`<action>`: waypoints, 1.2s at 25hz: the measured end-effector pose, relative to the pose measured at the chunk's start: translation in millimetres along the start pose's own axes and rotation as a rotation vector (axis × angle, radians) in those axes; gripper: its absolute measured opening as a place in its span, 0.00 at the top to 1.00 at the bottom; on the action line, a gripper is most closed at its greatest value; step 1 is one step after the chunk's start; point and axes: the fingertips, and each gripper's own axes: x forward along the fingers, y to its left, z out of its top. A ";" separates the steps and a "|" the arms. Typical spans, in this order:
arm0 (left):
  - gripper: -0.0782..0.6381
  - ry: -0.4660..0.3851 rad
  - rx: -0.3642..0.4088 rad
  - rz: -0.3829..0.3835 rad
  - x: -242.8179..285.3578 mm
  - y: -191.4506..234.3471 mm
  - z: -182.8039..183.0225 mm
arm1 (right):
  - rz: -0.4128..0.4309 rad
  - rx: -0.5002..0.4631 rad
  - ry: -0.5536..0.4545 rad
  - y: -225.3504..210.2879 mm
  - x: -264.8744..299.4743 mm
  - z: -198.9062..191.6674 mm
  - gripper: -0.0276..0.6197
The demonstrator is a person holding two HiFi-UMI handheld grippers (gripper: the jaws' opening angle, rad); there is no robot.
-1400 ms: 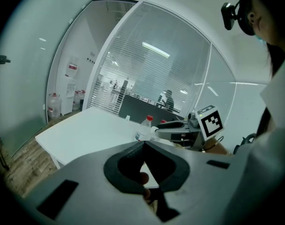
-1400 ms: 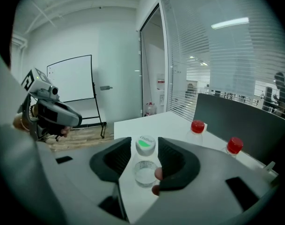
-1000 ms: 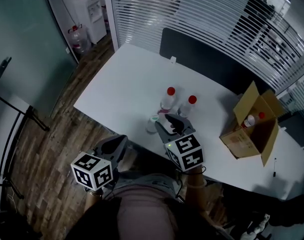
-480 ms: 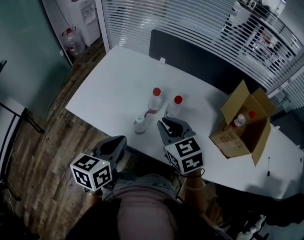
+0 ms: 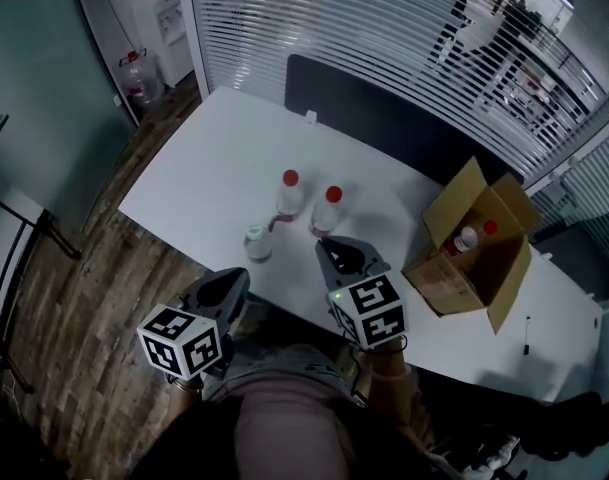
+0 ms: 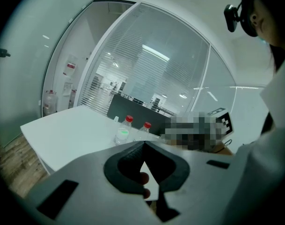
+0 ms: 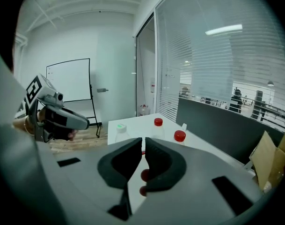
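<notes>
Grey left claw (image 6: 143,143): the black pads meet at their tips, with nothing between them. Right claw (image 7: 143,140): the pads are drawn in to a hairline slit, and it is likewise empty. Both are held in the air and touch nothing.

In the head view the right claw sits over the near edge of the white bench (image 5: 199,163). The left claw is lower, just off that edge, above the wood floor (image 5: 74,298).

The small clear jar (image 5: 255,243) with a green-marked white lid stands upright near the bench edge, ahead of and between the two claws. It is apart from both.

Just behind it two clear bottles stand upright side by side. The left red-capped bottle (image 5: 289,196) is behind the jar. The right red-capped bottle (image 5: 327,211) is just ahead of the right claw's tips.

Well to the right, an open cardboard box (image 5: 454,273) rests on the bench with more red-capped bottles inside. A dark panel (image 5: 384,118) runs along the far edge, with slatted blinds (image 5: 324,18) behind it. The right gripper view shows a whiteboard (image 7: 69,78) on a stand.
</notes>
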 end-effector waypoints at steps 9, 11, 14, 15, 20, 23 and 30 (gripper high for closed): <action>0.88 0.013 0.019 0.009 12.8 -27.1 -6.4 | 0.013 0.000 0.009 -12.9 -19.8 -11.9 0.90; 0.88 0.025 0.036 0.009 17.9 -34.5 -8.6 | 0.010 0.003 0.015 -17.6 -24.6 -15.9 0.90; 0.88 0.042 0.058 0.003 26.1 -44.1 -10.9 | 0.002 0.012 0.019 -25.6 -30.7 -21.0 0.90; 0.88 0.043 0.059 -0.002 28.6 -46.7 -10.5 | -0.001 0.015 0.018 -28.1 -32.7 -21.9 0.90; 0.88 0.037 0.041 -0.040 41.0 -62.6 -6.7 | -0.020 0.033 0.010 -40.9 -46.8 -29.3 0.90; 0.88 0.049 0.056 -0.064 52.6 -73.9 -7.1 | -0.031 0.062 -0.007 -50.2 -57.4 -33.6 0.90; 0.88 0.087 0.094 -0.157 83.8 -107.2 -5.3 | -0.117 0.128 -0.049 -80.1 -88.8 -45.3 0.90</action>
